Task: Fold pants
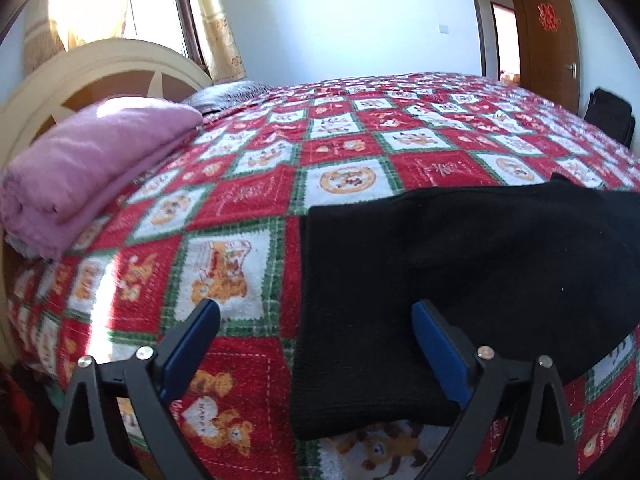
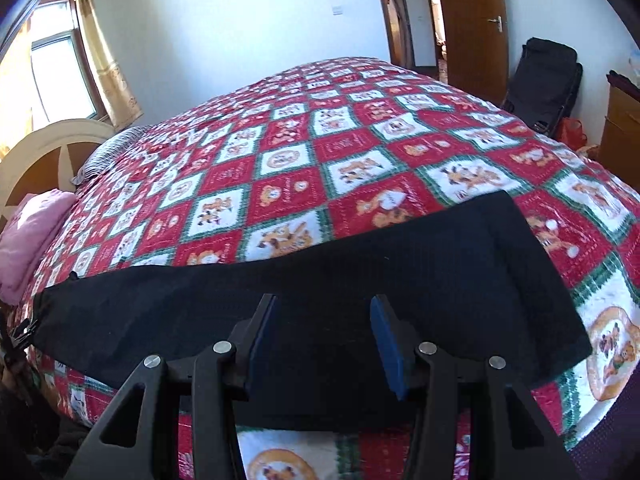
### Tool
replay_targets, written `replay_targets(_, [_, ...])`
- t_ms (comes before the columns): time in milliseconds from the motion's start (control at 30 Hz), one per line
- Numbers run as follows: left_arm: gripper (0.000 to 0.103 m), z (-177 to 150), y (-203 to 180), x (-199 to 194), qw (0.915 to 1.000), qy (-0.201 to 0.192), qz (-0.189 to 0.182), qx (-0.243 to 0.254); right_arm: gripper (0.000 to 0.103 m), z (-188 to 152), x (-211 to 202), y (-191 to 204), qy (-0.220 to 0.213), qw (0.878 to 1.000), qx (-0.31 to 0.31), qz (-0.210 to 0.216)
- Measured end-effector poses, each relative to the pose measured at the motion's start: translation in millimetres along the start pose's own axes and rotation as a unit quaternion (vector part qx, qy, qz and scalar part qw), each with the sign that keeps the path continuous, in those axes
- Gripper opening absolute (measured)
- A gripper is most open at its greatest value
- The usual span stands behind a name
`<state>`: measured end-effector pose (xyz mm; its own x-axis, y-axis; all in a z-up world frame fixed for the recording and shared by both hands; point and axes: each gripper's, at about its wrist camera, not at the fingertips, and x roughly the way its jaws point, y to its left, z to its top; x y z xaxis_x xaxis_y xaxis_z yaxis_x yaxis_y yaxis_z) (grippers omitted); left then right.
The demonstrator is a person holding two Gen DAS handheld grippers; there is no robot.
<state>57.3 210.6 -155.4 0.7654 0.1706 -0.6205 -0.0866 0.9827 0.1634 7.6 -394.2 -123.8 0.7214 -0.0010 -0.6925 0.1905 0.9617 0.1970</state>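
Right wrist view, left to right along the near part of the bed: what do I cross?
Folded pink blanket → long black knitted pants laid across the red, white and green teddy-bear patchwork bedspread → bare bedspread at the right edge.

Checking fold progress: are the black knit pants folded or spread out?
Folded at least once: black knit pants lie as one long flat band across the patterned bedspread.

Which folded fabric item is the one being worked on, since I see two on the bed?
The black pants, lying right in front of both tongs near the bed's edge. The pink blanket sits apart by the headboard.
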Motion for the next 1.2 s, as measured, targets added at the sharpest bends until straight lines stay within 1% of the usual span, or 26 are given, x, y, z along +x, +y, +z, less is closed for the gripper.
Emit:
replay_targets(33, [0.099,2,-1,-2,0.9999,0.001,0.008,0.007,0.05,-1,1,-2,-0.001,1.0,0.0,0.004])
replay_targets(100, [0.099,4,-1,-5,0.9999,0.001,0.014,0.006,0.05,-1,2,-1,-0.002,1.0,-0.005,0.001])
replay_targets(200, [0.099,13,-1,-20,0.9998,-0.018,0.012,-0.002,0.05,-1,2,2,-0.002,1.0,-0.011,-0.007])
replay_targets(300, [0.099,23,-12,-34,0.9993,-0.034,0.014,0.005,0.05,-1,2,-1,-0.002,1.0,-0.008,0.0])
replay_targets(400, [0.099,33,-28,-40,0.9991,-0.039,-0.001,0.013,0.05,-3,5,-1,0.003,1.0,-0.017,-0.002])
replay_targets(500, [0.099,44,-53,-41,0.9986,-0.039,-0.029,0.02,0.05,-4,6,2,0.006,0.999,-0.035,-0.008])
replay_targets(633, [0.099,55,-92,-32,0.9975,-0.032,-0.052,0.035,0.05,-6,6,2,0.004,0.999,-0.043,-0.007])
replay_targets(733, [0.099,61,-119,-24,0.9965,-0.022,-0.072,0.037,0.05,-8,6,4,0.002,0.998,-0.053,-0.012])
replay_targets(867, [0.099,57,-144,-19,0.995,-0.009,-0.094,0.033,0.051,-9,7,4,0.002,0.998,-0.06,-0.015])
replay_targets(933, [0.099,50,-150,-17,0.9946,-0.001,-0.097,0.036,0.051,-10,7,6,0.0,0.998,-0.064,-0.018])
replay_targets(1033, [0.099,40,-144,-13,0.9951,0.011,-0.087,0.045,0.051,-10,5,4,-0.003,0.998,-0.061,-0.011])
replay_targets(1100, [0.099,38,-122,-11,0.9967,0.017,-0.073,0.032,0.051,-10,2,5,-0.004,0.998,-0.059,-0.011])
replay_targets(1200, [0.099,39,-82,-12,0.9991,0.01,-0.04,0.011,0.052,-6,-8,11,-0.013,0.999,-0.035,-0.022])
